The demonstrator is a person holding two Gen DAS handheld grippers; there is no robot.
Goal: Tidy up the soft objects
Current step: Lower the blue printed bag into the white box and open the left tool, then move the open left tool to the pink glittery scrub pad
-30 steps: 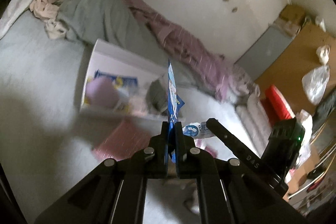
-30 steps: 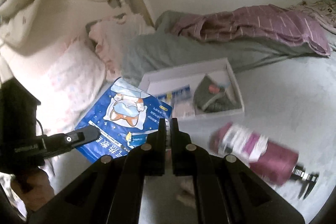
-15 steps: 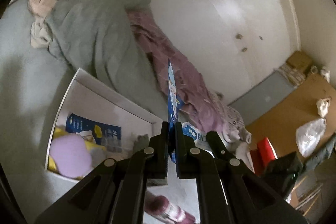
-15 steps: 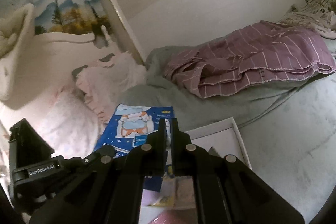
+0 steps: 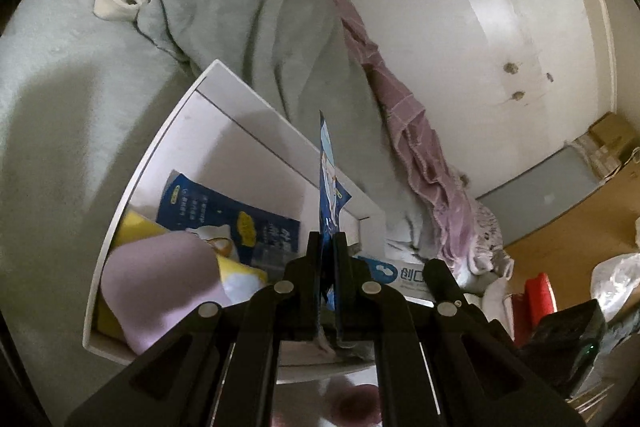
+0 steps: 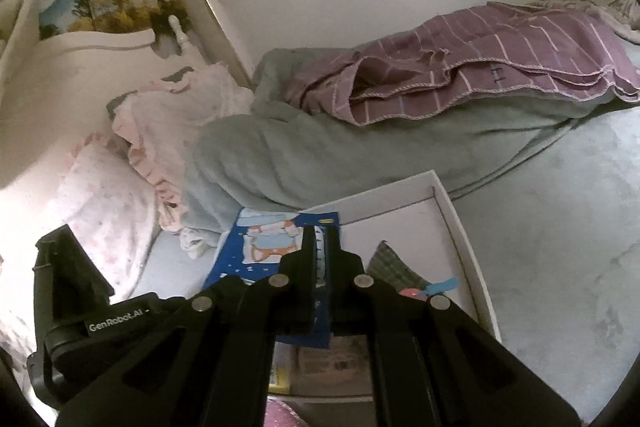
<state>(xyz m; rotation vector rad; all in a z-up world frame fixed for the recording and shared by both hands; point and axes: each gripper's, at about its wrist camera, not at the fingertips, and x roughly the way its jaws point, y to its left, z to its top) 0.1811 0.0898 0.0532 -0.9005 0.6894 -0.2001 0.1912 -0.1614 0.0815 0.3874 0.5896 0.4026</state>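
The left gripper (image 5: 328, 247) has its black fingers clamped on a thin blue packet (image 5: 329, 187), glossy and flat, seen edge-on from its own camera so it stands up like a blade between the pads. From the right wrist view the same blue packet (image 6: 276, 247) shows its printed face, a cartoon animal on dark blue, held above the near left corner of a shallow white box (image 6: 452, 211) that sits on the bed.

The right gripper (image 6: 322, 247) has its fingers drawn close on a thin white strip with small markings; it looks pinched, though I cannot tell what the strip belongs to.

Inside the white box (image 5: 160, 147), a stiff rectangular tray with low straight walls, lie a soft rounded lilac pad (image 5: 160, 287) at the near left, something yellow (image 5: 132, 227) under it, and another blue printed packet (image 5: 228, 219) lying flat towards the middle. On the box's right side the right wrist view shows a dark checked cloth (image 6: 388, 263) folded to a point.

Beyond the box a grey-green fleece blanket (image 6: 320, 147) is heaped in thick folds, with a purple striped cloth (image 6: 500, 55), thinner and stitched along its edge, draped on its far side. Frilled pale pink fabric (image 6: 172, 123) is bunched to the left by a speckled pillow (image 6: 96, 203). The bedsheet (image 5: 60, 107) is a smooth, pale grey-green plush.
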